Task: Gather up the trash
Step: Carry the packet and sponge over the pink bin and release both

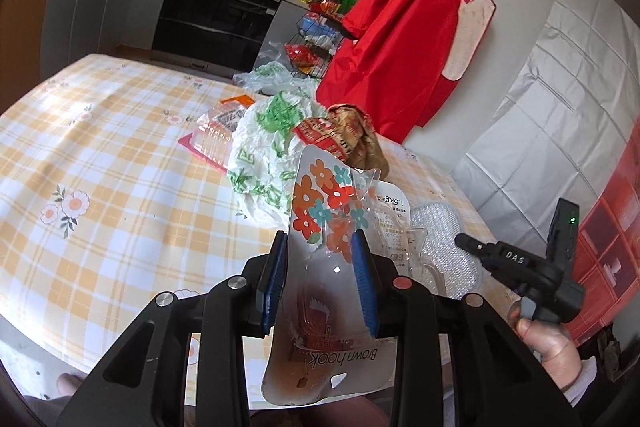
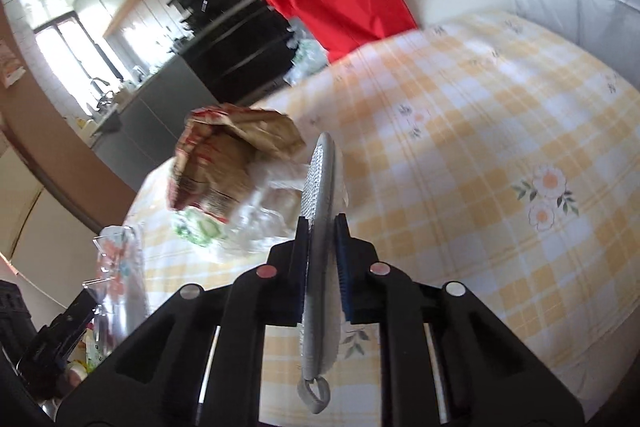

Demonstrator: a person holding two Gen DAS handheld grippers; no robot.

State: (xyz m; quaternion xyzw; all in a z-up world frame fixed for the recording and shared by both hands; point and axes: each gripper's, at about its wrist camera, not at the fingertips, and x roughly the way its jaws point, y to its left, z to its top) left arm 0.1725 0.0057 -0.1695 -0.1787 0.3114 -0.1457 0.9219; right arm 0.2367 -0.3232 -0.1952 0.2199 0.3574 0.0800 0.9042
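My left gripper (image 1: 320, 247) is shut on a flowered "Brown hook" blister pack (image 1: 320, 203), held above the yellow checked table (image 1: 120, 155). My right gripper (image 2: 322, 223) is shut on a flat silver scrubbing pad (image 2: 320, 179), edge-on between the pads; the pad also shows in the left wrist view (image 1: 444, 239). Beyond lie a crumpled white-and-green wrapper (image 1: 268, 147), a brown-and-red paper bag (image 1: 348, 139) (image 2: 224, 155) and a clear plastic tray (image 1: 216, 135). The blister pack shows at the lower left of the right wrist view (image 2: 120, 267).
A red garment (image 1: 400, 39) hangs at the table's far right beside a white quilted wall covering (image 1: 560, 99). Kitchen counters, an oven (image 1: 224, 7) and a wire rack of packets (image 1: 316, 27) stand behind. The right hand and gripper body (image 1: 528, 267) are at the right.
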